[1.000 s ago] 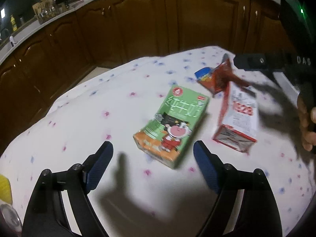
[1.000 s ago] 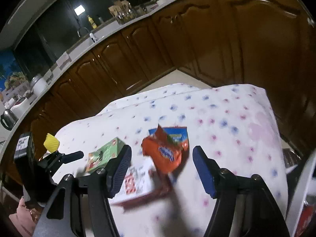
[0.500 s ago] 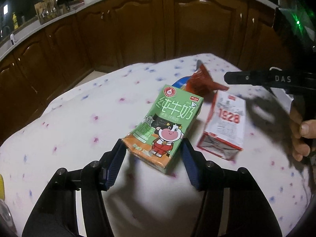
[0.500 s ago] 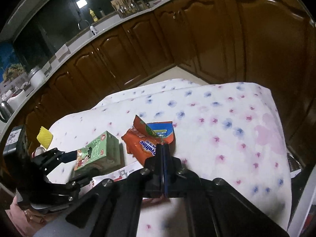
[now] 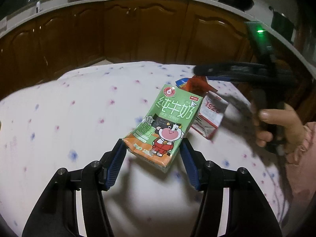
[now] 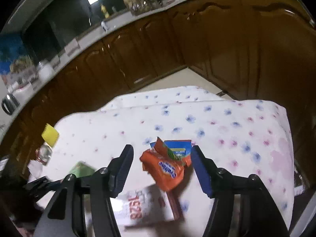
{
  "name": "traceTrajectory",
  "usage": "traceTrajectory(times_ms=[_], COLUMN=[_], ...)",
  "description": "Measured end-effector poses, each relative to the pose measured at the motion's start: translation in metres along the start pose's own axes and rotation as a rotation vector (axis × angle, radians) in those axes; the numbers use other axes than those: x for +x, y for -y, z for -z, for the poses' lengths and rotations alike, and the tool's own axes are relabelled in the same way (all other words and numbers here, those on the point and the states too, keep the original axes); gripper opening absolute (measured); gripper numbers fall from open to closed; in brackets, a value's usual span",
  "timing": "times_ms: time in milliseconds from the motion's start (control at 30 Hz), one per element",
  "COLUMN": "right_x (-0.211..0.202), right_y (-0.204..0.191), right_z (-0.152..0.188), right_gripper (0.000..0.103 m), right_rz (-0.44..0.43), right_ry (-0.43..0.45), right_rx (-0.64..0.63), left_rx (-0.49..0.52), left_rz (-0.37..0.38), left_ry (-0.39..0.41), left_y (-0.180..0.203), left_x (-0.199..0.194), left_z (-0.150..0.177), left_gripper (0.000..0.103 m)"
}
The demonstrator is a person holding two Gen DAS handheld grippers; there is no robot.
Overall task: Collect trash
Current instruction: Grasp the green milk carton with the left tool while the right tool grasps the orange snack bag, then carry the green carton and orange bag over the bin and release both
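A green milk carton [image 5: 165, 124] with a cartoon cow sits between my left gripper's [image 5: 153, 148] blue pads, which press its sides; it looks lifted off the cloth. It shows as a green blur in the right wrist view [image 6: 82, 168]. A red-and-white "1928" box [image 5: 212, 114] lies beyond it, also seen in the right wrist view [image 6: 146, 205]. My right gripper [image 6: 161, 158] is open, its fingers on either side of an orange snack wrapper [image 6: 167, 169], apart from it. The wrapper [image 5: 197, 85] lies behind the carton.
The table wears a white cloth with pink and blue flowers [image 5: 69, 114]. A jar with a yellow lid [image 6: 47, 142] stands at its left edge. Brown kitchen cabinets [image 5: 138, 31] and a worktop surround it. The right hand and gripper [image 5: 266, 102] are at right.
My left gripper closed onto the milk carton and raised it. My right gripper, shut half a second ago, has opened around the orange wrapper.
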State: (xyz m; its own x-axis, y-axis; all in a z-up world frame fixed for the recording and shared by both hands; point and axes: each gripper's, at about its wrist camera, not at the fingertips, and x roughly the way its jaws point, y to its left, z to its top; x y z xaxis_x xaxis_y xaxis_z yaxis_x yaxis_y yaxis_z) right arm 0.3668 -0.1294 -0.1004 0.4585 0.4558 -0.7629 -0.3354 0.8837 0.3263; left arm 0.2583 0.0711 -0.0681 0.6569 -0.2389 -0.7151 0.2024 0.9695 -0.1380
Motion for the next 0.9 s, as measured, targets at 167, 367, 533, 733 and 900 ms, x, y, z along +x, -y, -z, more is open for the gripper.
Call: traceTrajectory(times_ms=[167, 367, 533, 733, 900], right_x=[0.018, -0.011, -0.057, -0.115, -0.154], right_y=[-0.007, -0.011, 0.002, 0.018, 0.026], right_z=[0.002, 0.014, 0.025, 0.061, 0.101], right_gripper=[0.009, 0.002, 0.0, 0.0, 0.0], right_rz=[0.033, 0.036, 0.018, -0.005, 0.005], right_ry=[-0.05, 0.019, 0.101, 0.173, 0.209], right_rx=[-0.052, -0.055, 0.018, 0.102, 0.151], left_rx=[-0.026, -0.049, -0.022, 0.013, 0.024], left_rz=[0.006, 0.023, 0.053, 0.073, 0.1], left_ry=[0.007, 0.033, 0.056, 0.016, -0.008], left_y=[0.001, 0.009, 0.035, 0.072, 0.099], left_x=[-0.011, -0.024, -0.036, -0.029, -0.023], left_z=[0.007, 0.004, 0.003, 0.002, 0.01], left_gripper=[0.056, 0.056, 0.056, 0.055, 0.055])
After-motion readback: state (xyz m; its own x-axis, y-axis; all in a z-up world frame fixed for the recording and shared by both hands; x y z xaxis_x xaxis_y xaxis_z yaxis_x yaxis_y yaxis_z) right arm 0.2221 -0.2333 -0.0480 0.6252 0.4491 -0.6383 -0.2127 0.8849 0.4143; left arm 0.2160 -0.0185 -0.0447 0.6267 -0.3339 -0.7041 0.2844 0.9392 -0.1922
